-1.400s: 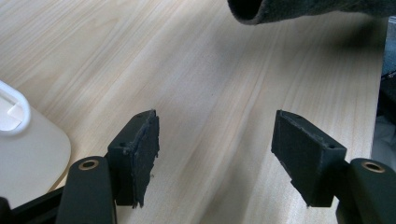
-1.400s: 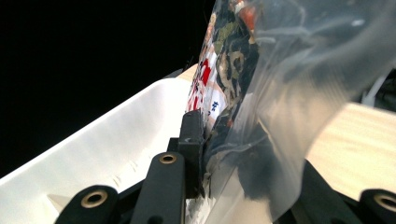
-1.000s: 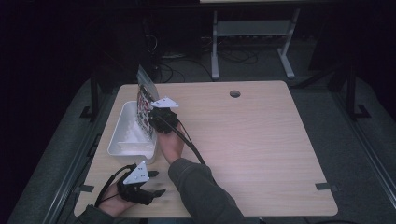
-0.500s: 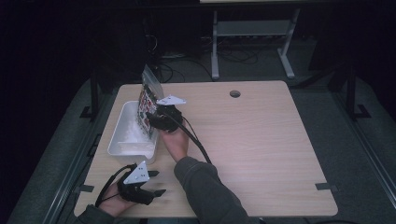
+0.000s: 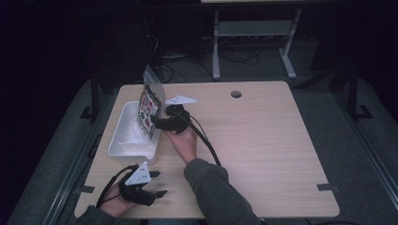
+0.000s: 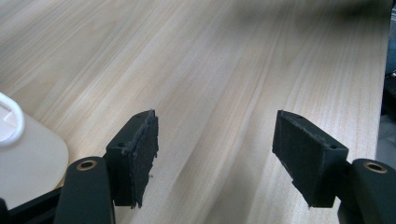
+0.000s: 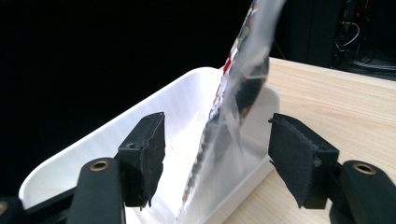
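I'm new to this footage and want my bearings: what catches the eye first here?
A clear printed bag stands on edge in the white tray at the table's left side. The right hand-held gripper is beside it; its jaws have just been opening, the bag between them but unpressed. The left hand-held gripper rests open near the front edge.

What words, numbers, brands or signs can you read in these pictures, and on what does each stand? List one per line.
Bag: red, black and white print shows through the clear plastic, too small and blurred to read.
Tray: plain white, no text.
Table: bare wood, no text.
Left gripper and right gripper: no marks to read.
So nothing can be quoted.
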`<state>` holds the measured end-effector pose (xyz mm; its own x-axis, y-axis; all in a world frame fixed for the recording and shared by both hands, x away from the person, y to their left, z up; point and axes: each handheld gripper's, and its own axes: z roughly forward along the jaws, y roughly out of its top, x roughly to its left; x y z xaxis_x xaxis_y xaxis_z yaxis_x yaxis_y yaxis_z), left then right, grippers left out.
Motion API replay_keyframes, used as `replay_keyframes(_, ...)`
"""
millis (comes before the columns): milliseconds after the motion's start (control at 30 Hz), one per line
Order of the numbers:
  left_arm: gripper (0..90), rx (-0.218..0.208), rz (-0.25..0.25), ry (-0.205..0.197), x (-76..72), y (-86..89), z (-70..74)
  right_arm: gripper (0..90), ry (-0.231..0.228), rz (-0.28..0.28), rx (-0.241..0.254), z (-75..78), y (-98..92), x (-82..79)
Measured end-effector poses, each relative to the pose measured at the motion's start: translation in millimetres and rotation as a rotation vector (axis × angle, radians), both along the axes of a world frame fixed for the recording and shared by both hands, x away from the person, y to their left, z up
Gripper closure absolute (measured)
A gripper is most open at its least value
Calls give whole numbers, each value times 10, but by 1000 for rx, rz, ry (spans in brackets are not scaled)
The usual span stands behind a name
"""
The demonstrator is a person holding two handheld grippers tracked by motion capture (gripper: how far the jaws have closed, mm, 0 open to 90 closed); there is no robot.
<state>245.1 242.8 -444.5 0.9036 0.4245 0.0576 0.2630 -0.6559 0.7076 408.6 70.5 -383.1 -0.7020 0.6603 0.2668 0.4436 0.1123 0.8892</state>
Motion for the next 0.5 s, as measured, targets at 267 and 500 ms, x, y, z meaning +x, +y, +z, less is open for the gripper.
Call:
replay_keyframes(267,296,5,-1,-3,5,-10,-3,338,1,26,6,0,-184,-54)
replay_keyframes(500,295,3,0,0,14,-8,-9,324,8,45,15,-9,-320,-83)
